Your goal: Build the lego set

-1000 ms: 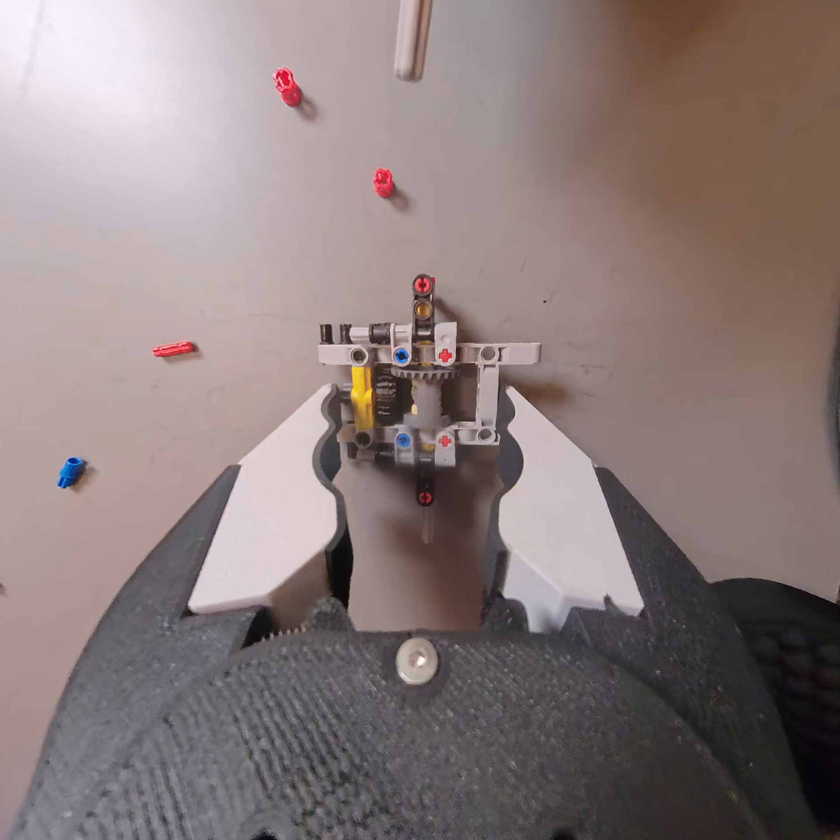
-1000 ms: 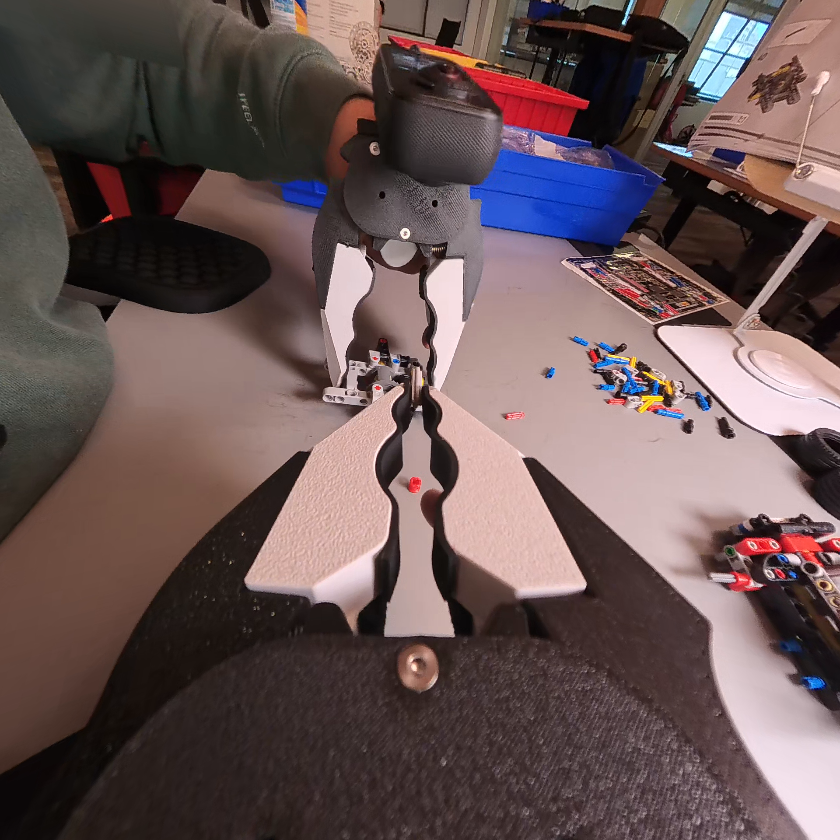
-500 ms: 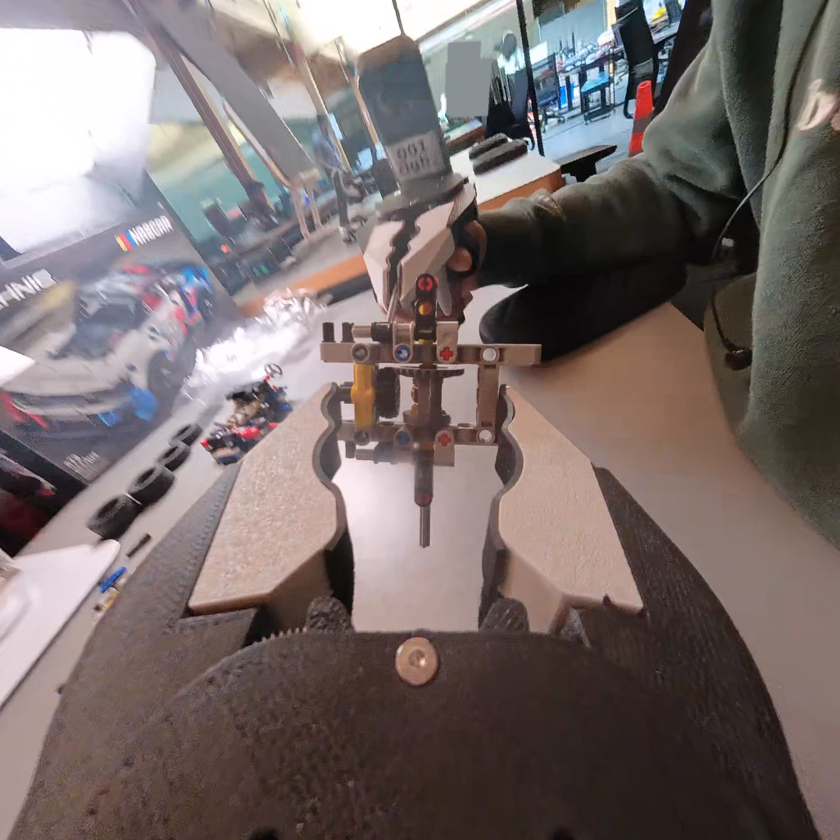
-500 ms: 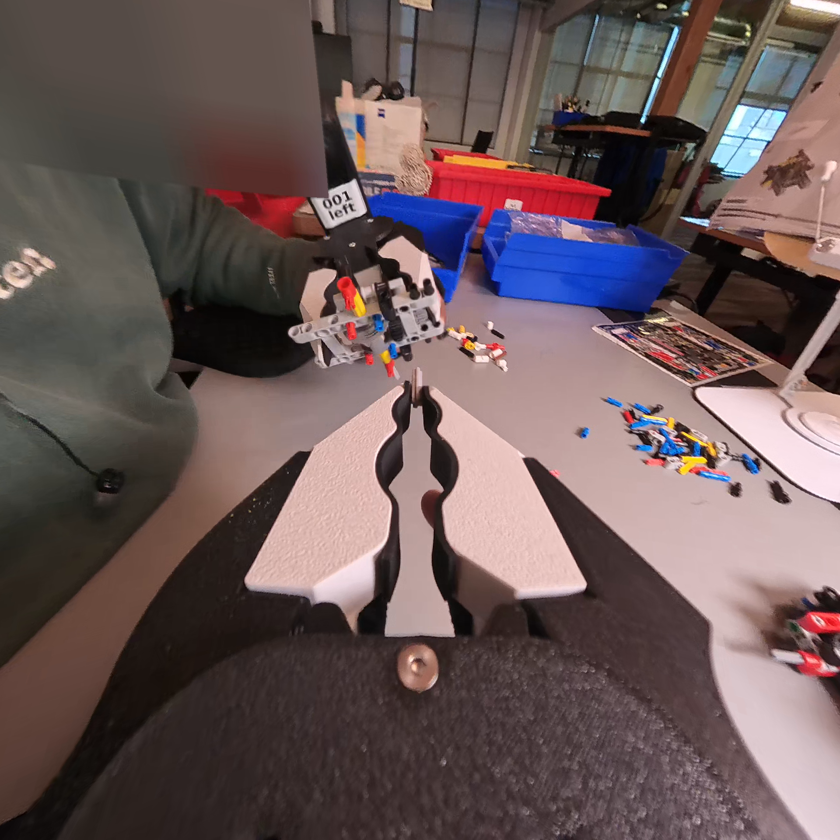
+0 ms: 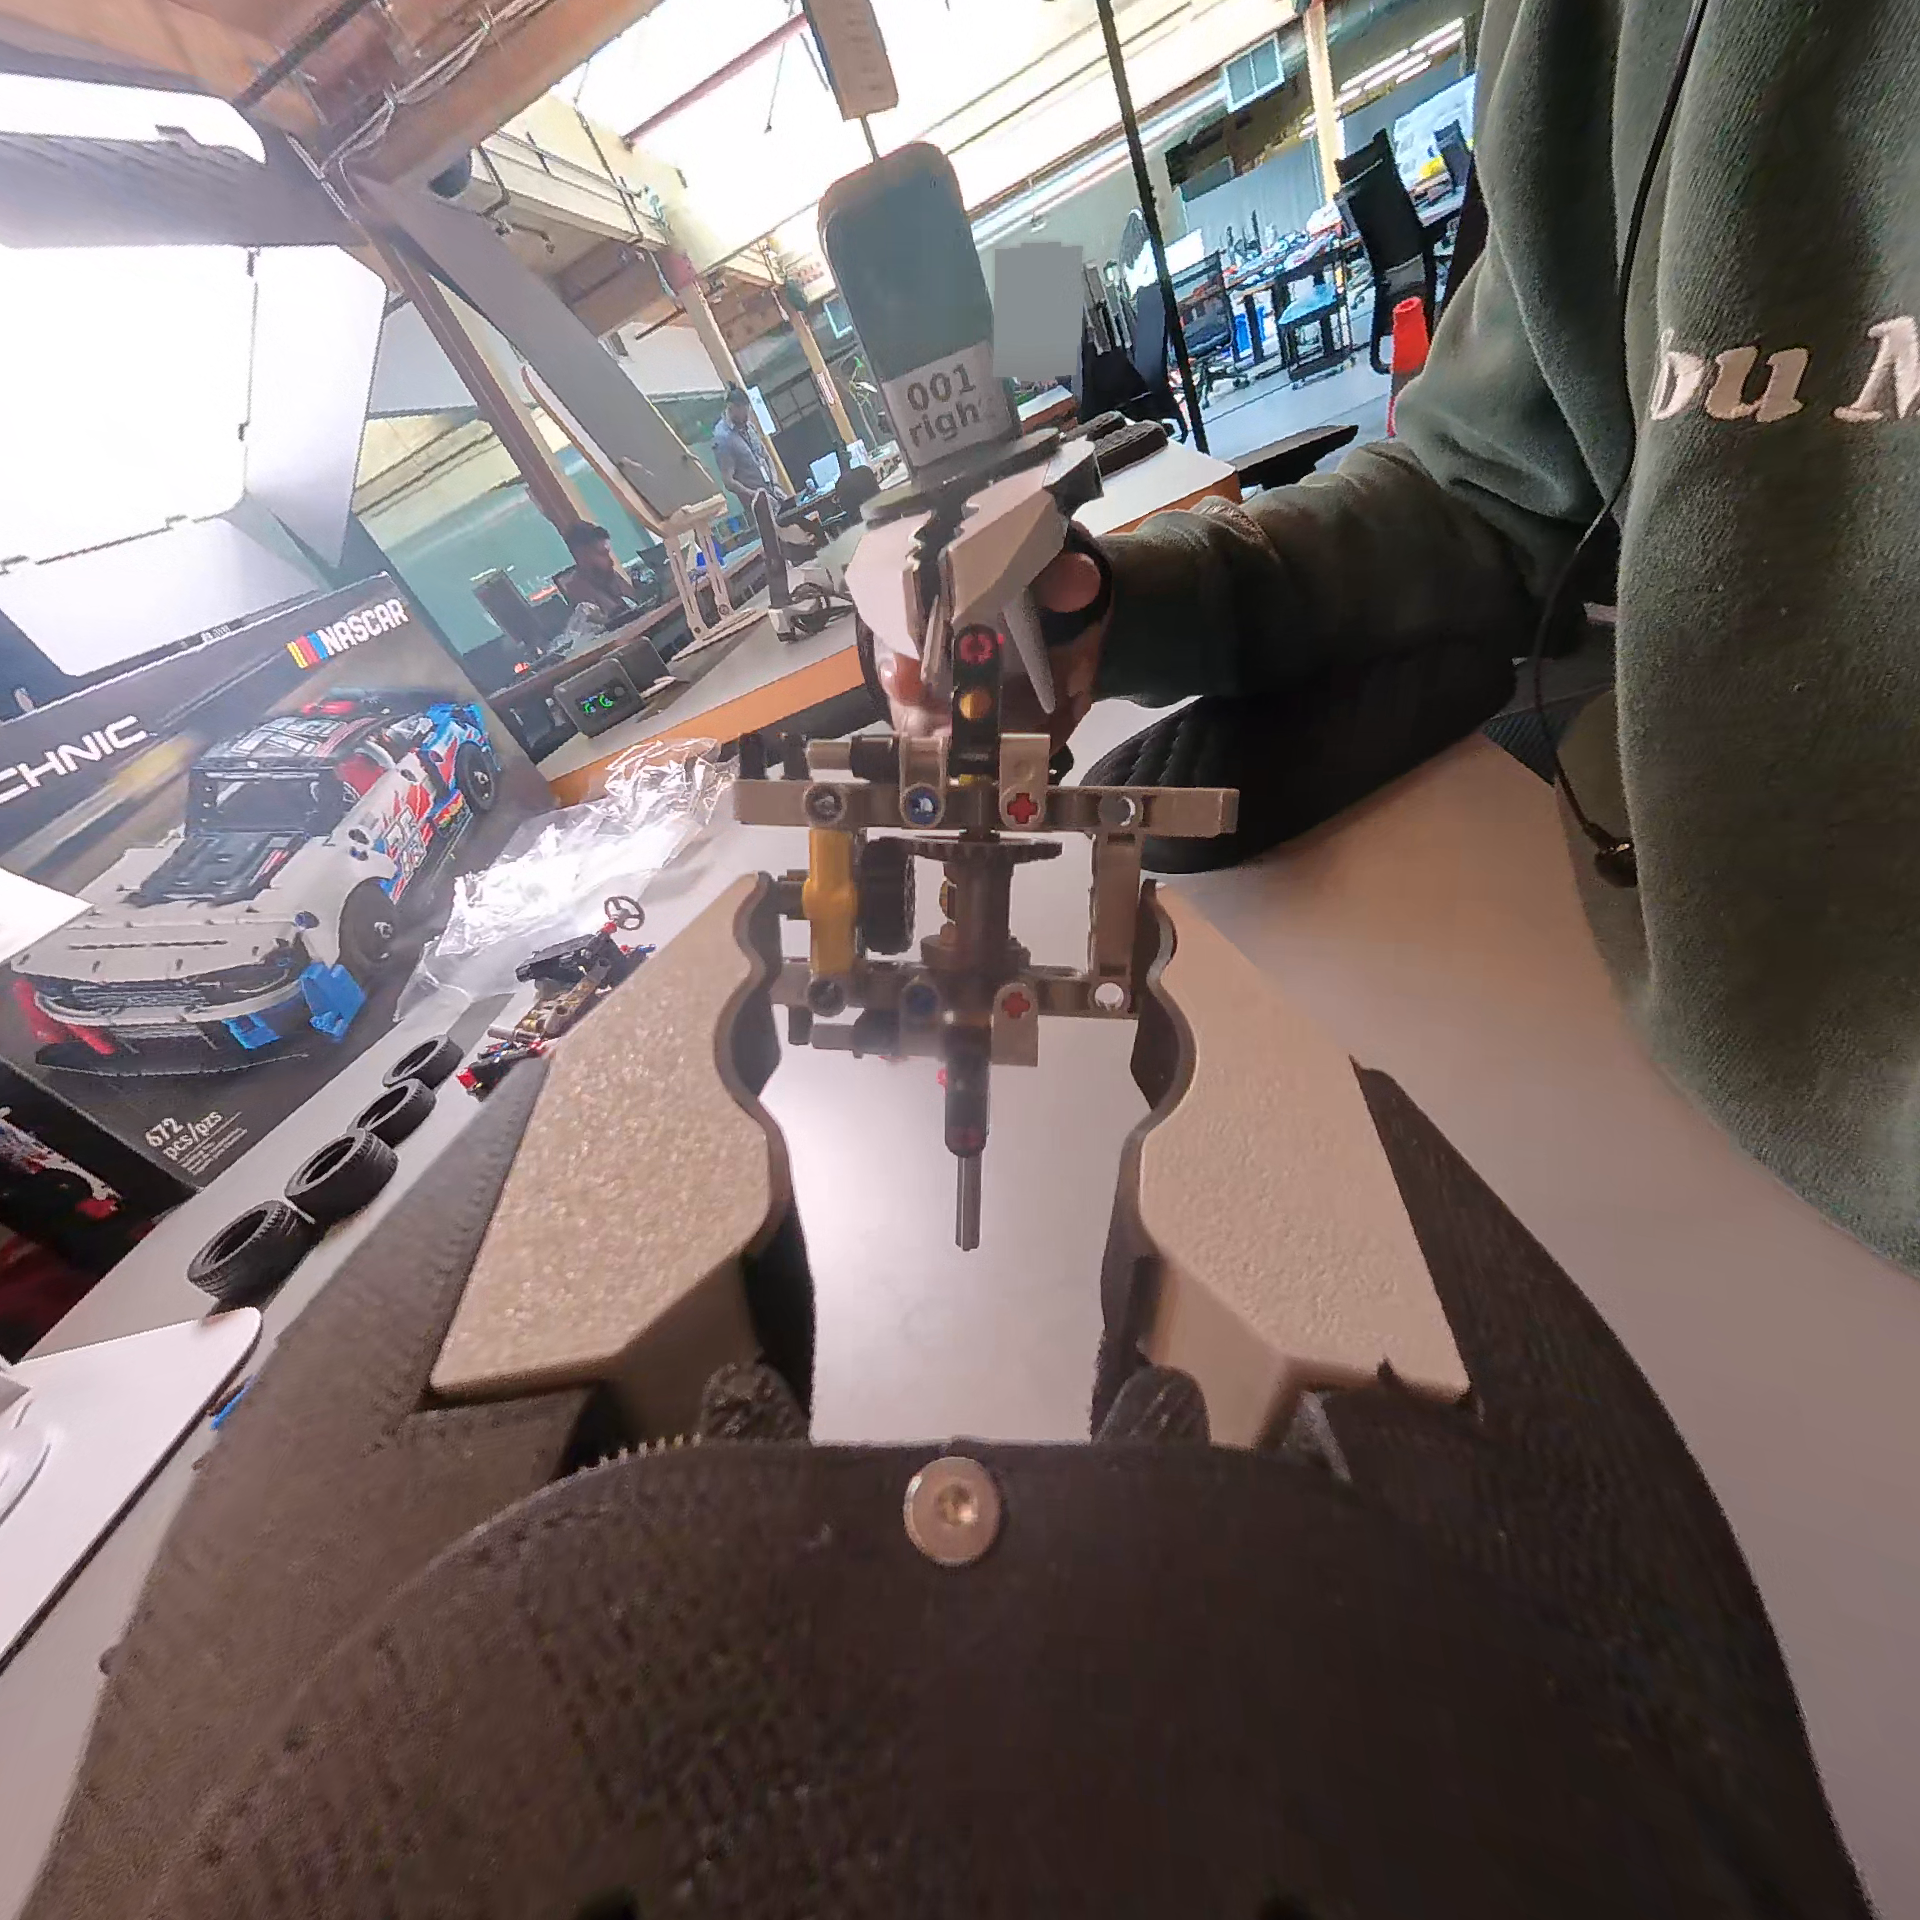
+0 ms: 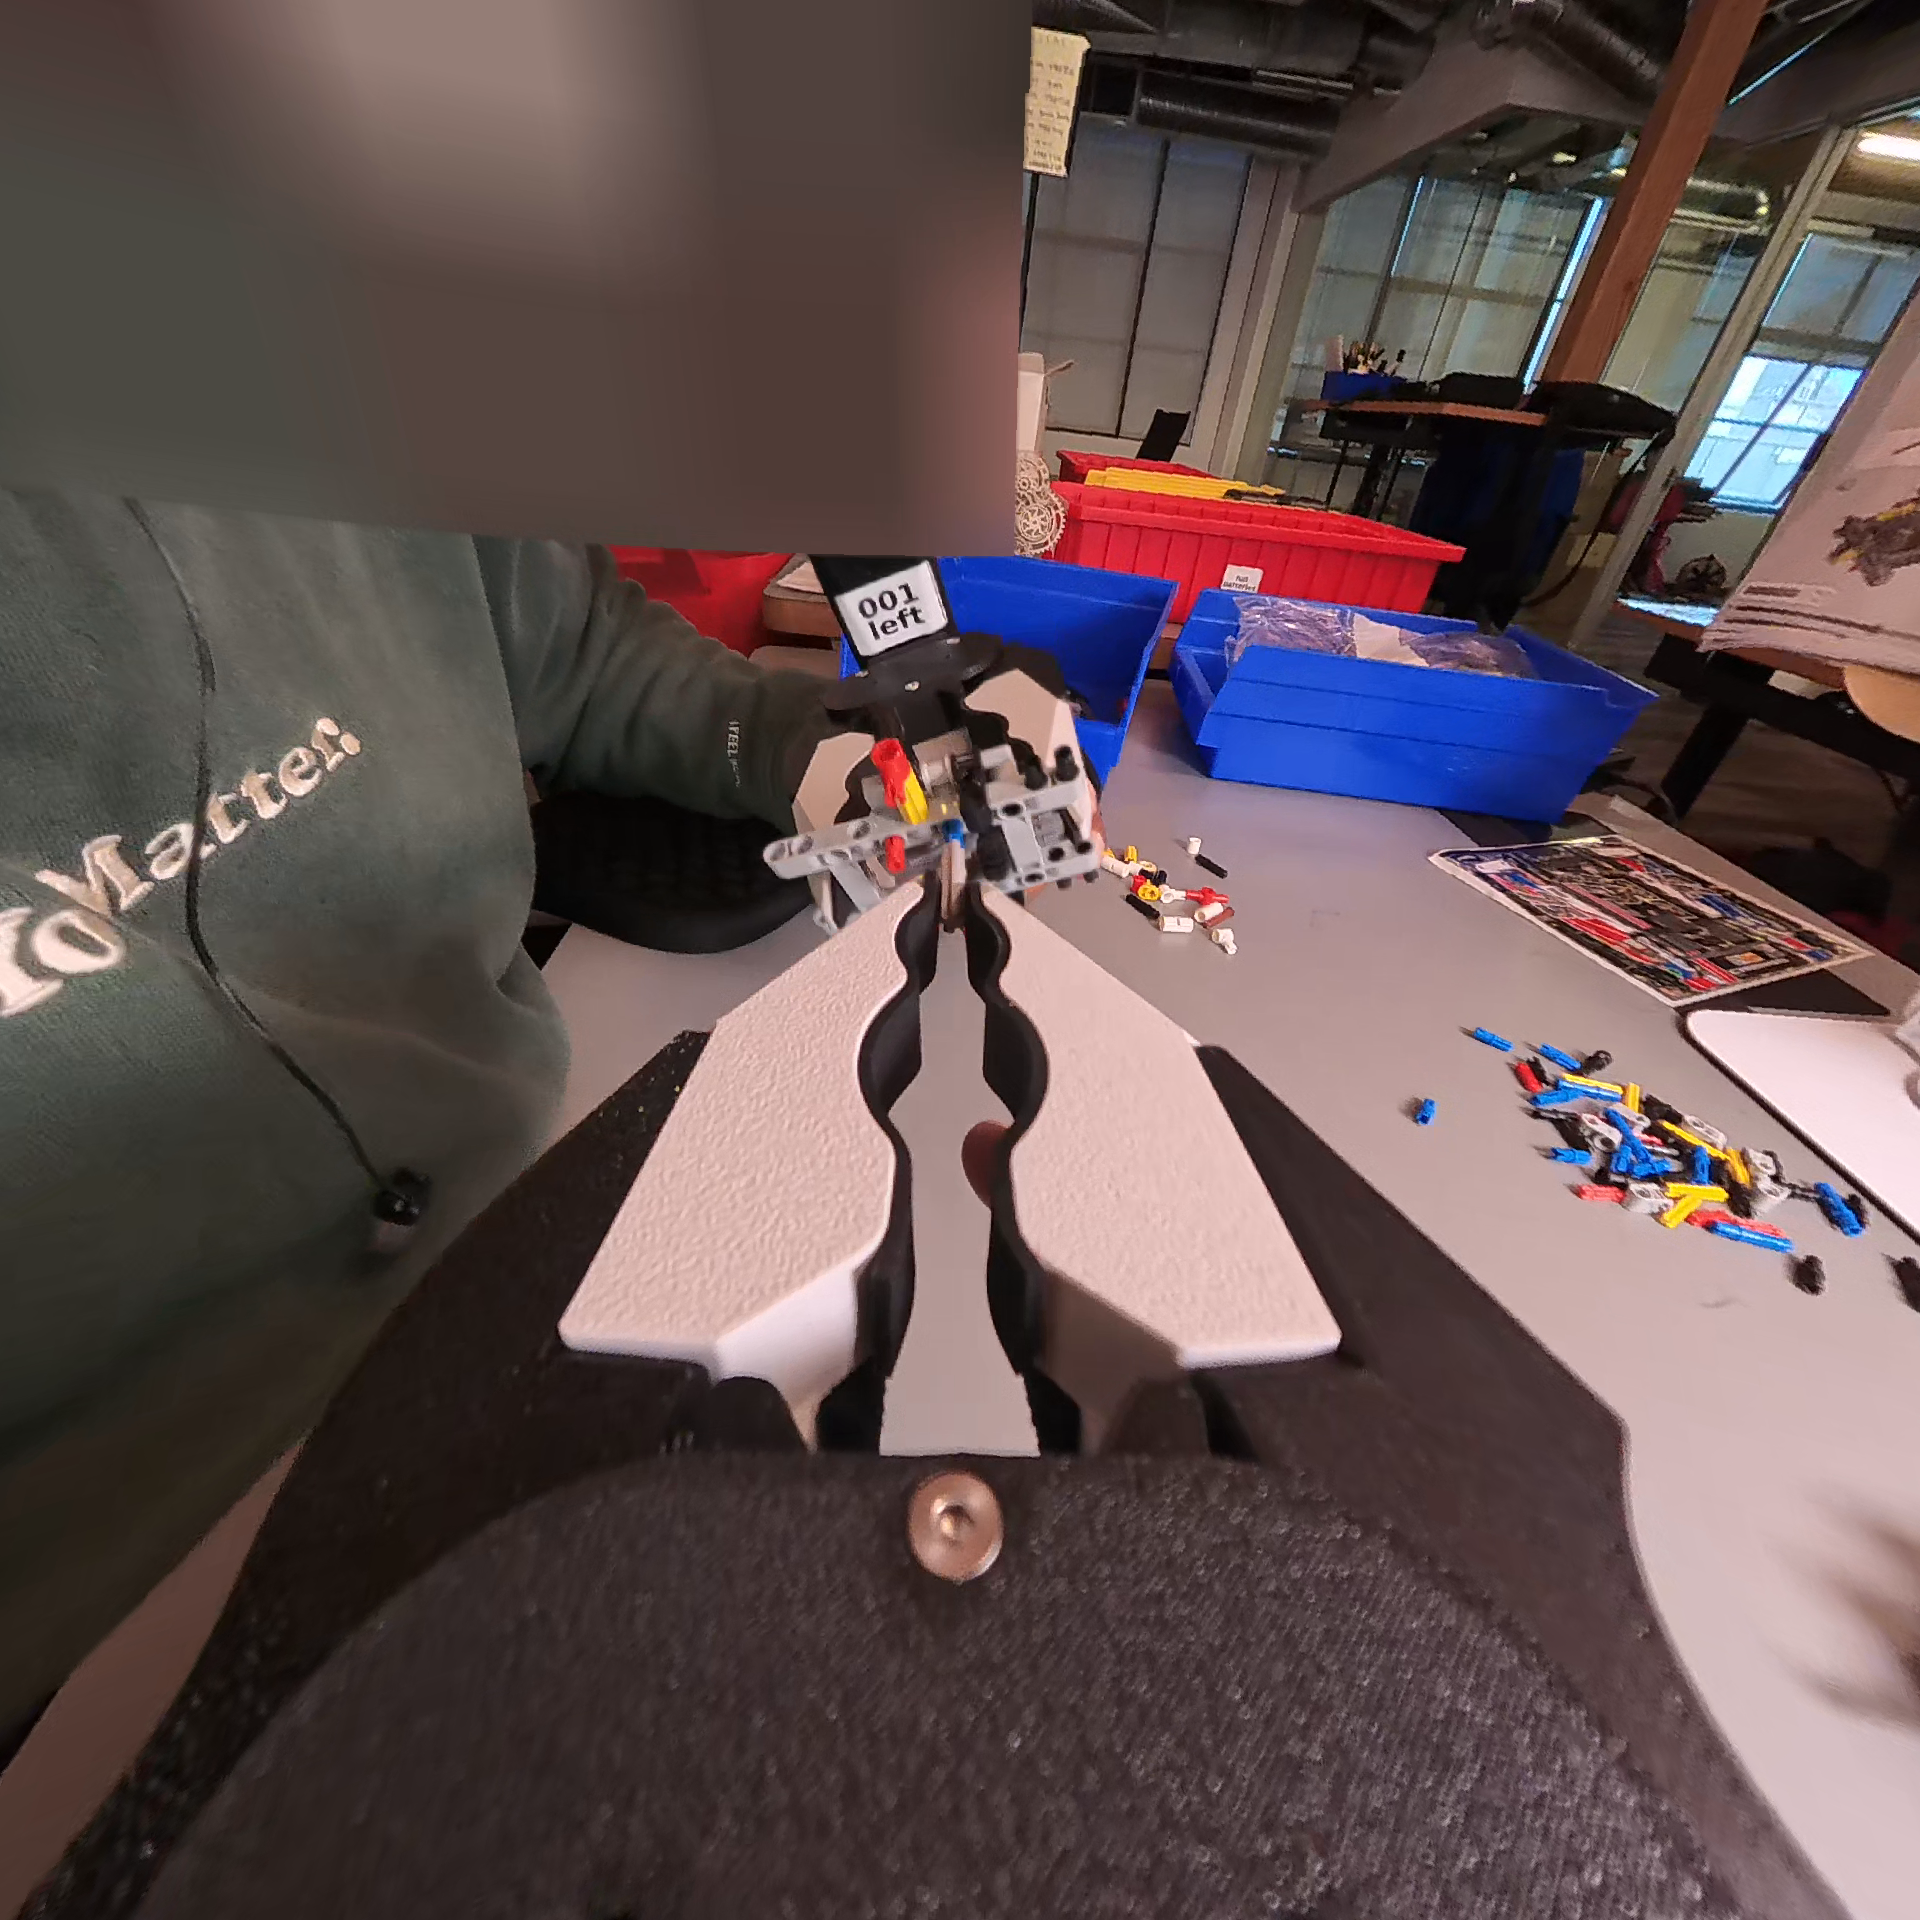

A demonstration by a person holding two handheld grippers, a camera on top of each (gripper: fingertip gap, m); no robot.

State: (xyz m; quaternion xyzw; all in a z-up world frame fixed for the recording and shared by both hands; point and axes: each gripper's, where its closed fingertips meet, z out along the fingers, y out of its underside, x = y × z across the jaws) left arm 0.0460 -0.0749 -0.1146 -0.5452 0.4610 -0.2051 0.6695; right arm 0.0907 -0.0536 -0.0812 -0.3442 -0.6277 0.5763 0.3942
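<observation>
My left gripper [image 5: 956, 935] is shut on a grey Lego gear assembly [image 5: 1112, 914] with yellow, blue and red pins, and holds it in the air above the table. A thin axle hangs from its underside. My right gripper [image 6: 953, 904] is shut on a short grey axle [image 6: 951, 883], whose tip sits right against the assembly [image 6: 935, 821]. In the left wrist view the right gripper [image 5: 956, 613] points at the assembly's top, just behind a black beam with a red pin. In the right wrist view the left gripper [image 6: 914, 727] shows behind the assembly.
The set box [image 5: 208, 831], several black tyres [image 5: 343, 1164], a plastic bag [image 5: 582, 862] and a partial build [image 5: 571, 977] lie on the left. Blue bins [image 6: 1403, 717], a red bin [image 6: 1247, 540], an instruction sheet [image 6: 1652, 920] and piles of small parts [image 6: 1662, 1164] lie on the right. The left gripper's tips are roughly 7 centimetres from the right gripper's.
My left gripper has lifted the assembly off the table and swung level to face the right gripper. My right gripper has risen with its axle and closed in on the assembly.
</observation>
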